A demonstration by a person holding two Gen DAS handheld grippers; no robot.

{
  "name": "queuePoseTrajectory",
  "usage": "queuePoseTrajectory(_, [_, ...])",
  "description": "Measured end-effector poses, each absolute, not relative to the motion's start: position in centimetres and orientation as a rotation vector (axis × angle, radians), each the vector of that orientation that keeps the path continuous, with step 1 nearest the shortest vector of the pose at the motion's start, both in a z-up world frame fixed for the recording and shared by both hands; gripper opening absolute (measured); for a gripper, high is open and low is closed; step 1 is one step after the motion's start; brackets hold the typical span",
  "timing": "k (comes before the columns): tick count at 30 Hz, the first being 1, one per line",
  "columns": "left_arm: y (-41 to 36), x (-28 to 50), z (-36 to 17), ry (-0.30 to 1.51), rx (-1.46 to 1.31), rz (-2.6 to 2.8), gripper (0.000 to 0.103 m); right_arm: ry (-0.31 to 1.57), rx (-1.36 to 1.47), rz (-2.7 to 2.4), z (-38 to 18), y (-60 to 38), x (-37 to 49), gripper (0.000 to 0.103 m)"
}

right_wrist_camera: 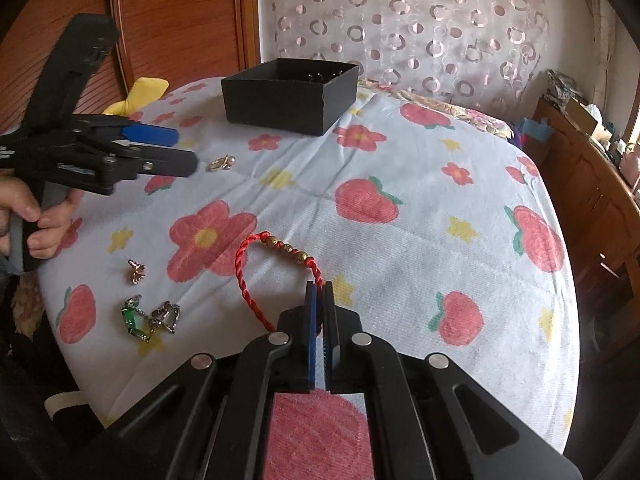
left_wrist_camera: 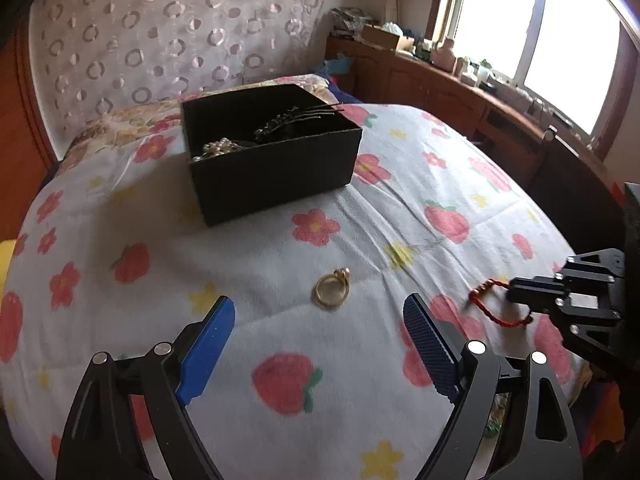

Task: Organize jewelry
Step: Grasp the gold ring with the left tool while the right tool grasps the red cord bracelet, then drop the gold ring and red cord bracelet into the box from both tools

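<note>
Nothing readable here as far as I can see, no labels, brand names, numbers or signs on anything in either view.

The box (left_wrist_camera: 272,152) sits on the bed (left_wrist_camera: 280,248), toward the headboard (left_wrist_camera: 160,32). In front of the box lies a ring (left_wrist_camera: 330,289); to the ring's right lies a bracelet (left_wrist_camera: 494,304). Inside the box rest pearls (left_wrist_camera: 218,147) and a hairpin (left_wrist_camera: 292,118).

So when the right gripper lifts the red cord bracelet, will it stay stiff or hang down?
The red cord bracelet will probably droop: it is thin twisted cord. The gold beads may weigh down that side. The right gripper, shut on the cord, likely holds it.
</note>
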State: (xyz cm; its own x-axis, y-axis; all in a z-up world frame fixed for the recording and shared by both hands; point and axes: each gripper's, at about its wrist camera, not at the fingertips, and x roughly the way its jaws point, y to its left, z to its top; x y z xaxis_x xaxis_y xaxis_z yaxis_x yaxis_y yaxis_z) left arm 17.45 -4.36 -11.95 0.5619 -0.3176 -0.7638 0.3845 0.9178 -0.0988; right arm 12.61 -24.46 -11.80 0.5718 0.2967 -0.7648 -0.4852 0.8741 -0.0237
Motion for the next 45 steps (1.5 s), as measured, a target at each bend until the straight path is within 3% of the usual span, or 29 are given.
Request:
queuePoseTrajectory(3, [-5.2, 18.2, -12.3, 0.904, 0.106, -0.429, 0.062, 0.839, -0.238, 0.465, -11.9, -24.5, 12.5, 0.004])
queuePoseTrajectory(5, [-5.8, 18.6, -12.5, 0.921, 0.125, -0.436, 0.042, 0.839, -0.238, 0.466, -11.9, -24.4, 12.5, 0.004])
queuePoseTrajectory(7, [-6.7, 18.6, -12.7, 0.927, 0.159, -0.447, 0.034, 0.839, -0.240, 0.464, -11.9, -24.4, 12.4, 0.004])
queuePoseTrajectory(15, [-7.6, 18.6, -12.6, 0.917, 0.209, -0.428, 0.027, 0.839, -0.241, 0.464, -11.9, -24.5, 12.4, 0.004])
queuePoseTrajectory(17, [-7.6, 18.6, -12.6, 0.913, 0.216, -0.425, 0.018, 0.839, -0.241, 0.464, -11.9, -24.5, 12.4, 0.004])
queuePoseTrajectory(27, [-7.0, 16.8, -10.4, 0.843, 0.193, -0.435, 0.018, 0.827, -0.224, 0.469, -11.3, -24.5, 12.5, 0.003])
queuePoseTrajectory(45, [-5.4, 16.0, -4.4, 0.708, 0.128, -0.423, 0.018, 0.669, -0.272, 0.498, -4.3, -22.5, 13.1, 0.003])
